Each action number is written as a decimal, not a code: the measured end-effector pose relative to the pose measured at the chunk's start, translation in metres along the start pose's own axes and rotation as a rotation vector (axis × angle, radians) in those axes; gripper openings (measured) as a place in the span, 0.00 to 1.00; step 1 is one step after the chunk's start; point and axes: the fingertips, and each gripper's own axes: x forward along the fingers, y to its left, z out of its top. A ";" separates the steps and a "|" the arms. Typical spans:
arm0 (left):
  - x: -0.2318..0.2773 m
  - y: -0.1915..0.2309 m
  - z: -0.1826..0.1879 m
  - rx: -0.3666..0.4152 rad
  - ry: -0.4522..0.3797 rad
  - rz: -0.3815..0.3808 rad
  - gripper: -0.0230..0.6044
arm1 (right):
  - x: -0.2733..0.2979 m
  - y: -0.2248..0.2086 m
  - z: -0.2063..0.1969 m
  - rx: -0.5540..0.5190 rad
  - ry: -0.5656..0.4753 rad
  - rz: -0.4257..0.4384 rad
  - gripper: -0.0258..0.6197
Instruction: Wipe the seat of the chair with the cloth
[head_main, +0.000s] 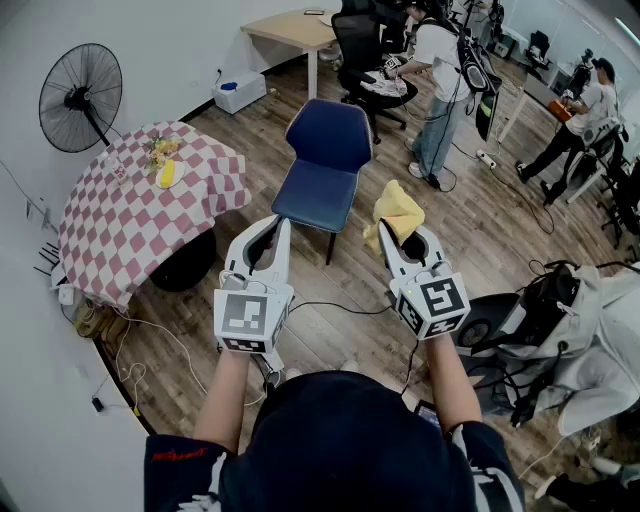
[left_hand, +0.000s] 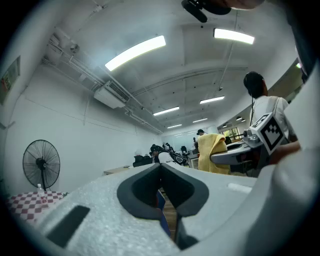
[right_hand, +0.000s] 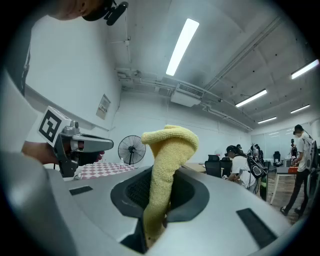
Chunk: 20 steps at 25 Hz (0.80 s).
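The blue chair (head_main: 325, 165) stands at upper centre of the head view, and only wood floor (head_main: 480, 230) lies between it and my tongs. A checked table (head_main: 130, 225) fills the left, with a fan (head_main: 80, 98) behind it at upper left. At upper right a person (head_main: 440, 90) stands beside a black office chair (head_main: 358, 50). A dark cable (head_main: 340, 308) crosses the floor below the blue chair. Pale bundled gear (head_main: 590, 340), maybe a jacket, sits at lower right. Both my forearms reach forward side by side, near the chair but apart from it. My left gripper (head_main: 272, 232) is closed on nothing. My right gripper (head_main: 402, 240) pinches the yellow cloth (head_main: 397, 208), bunched above its jaws
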 end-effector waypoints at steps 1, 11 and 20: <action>0.000 -0.001 -0.001 -0.004 -0.002 -0.001 0.06 | -0.001 -0.002 -0.001 0.004 -0.001 -0.002 0.12; 0.010 -0.019 -0.002 -0.006 0.012 0.010 0.06 | -0.007 -0.017 -0.008 0.002 0.018 0.018 0.12; 0.030 -0.055 -0.016 0.010 0.041 0.047 0.06 | -0.021 -0.054 -0.028 0.048 0.009 0.060 0.12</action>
